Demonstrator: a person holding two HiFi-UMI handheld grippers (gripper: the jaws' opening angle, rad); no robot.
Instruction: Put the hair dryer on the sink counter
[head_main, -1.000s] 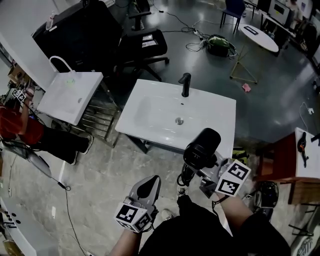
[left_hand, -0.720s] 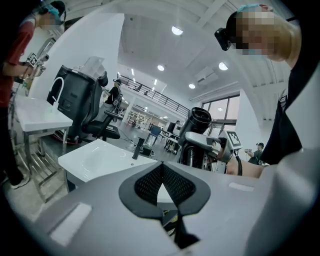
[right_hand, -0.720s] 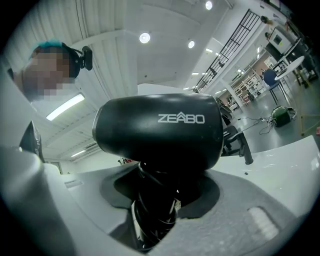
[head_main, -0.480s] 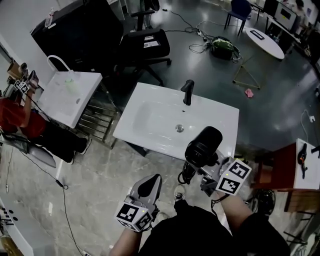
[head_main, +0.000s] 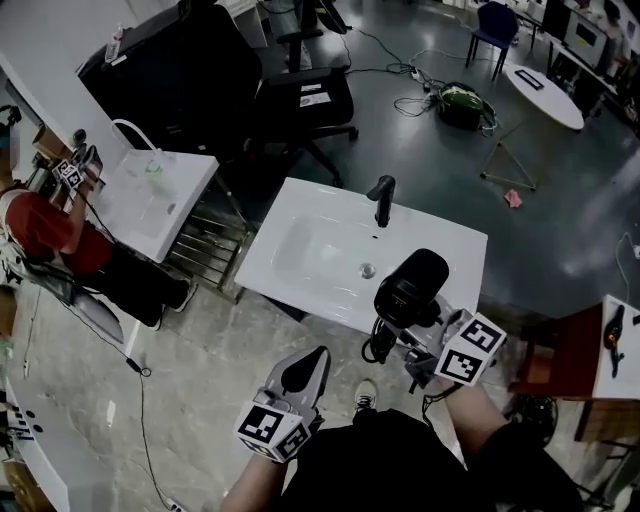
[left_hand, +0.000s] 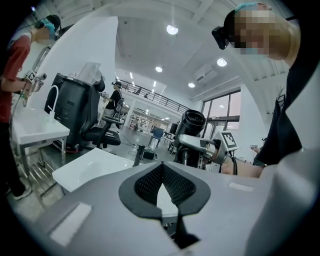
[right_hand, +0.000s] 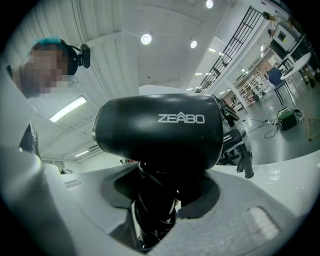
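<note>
The black hair dryer (head_main: 410, 285) stands upright in my right gripper (head_main: 392, 340), which is shut on its handle, with the coiled cord (right_hand: 152, 210) bunched between the jaws. In the head view its barrel overlaps the front right edge of the white sink counter (head_main: 290, 285), whose black faucet (head_main: 382, 200) is at the back. In the right gripper view the dryer (right_hand: 160, 130) fills the middle and the counter (right_hand: 285, 170) lies beyond. My left gripper (head_main: 303, 372) hovers lower left, short of the counter, shut with nothing in it; its view shows the pads (left_hand: 145, 182) meeting and the dryer (left_hand: 191, 122) to the right.
A second white sink (head_main: 160, 195) stands at the left with a person in red (head_main: 40, 225) beside it. A black office chair (head_main: 305, 100) and a black cabinet (head_main: 170, 70) are behind the counter. A reddish table (head_main: 580, 340) is at the right; cables lie on the floor.
Both grippers have moved forward toward the sink counter. The dryer's barrel now overlaps the counter's front right edge more than before. The grip on the handle is unchanged.
</note>
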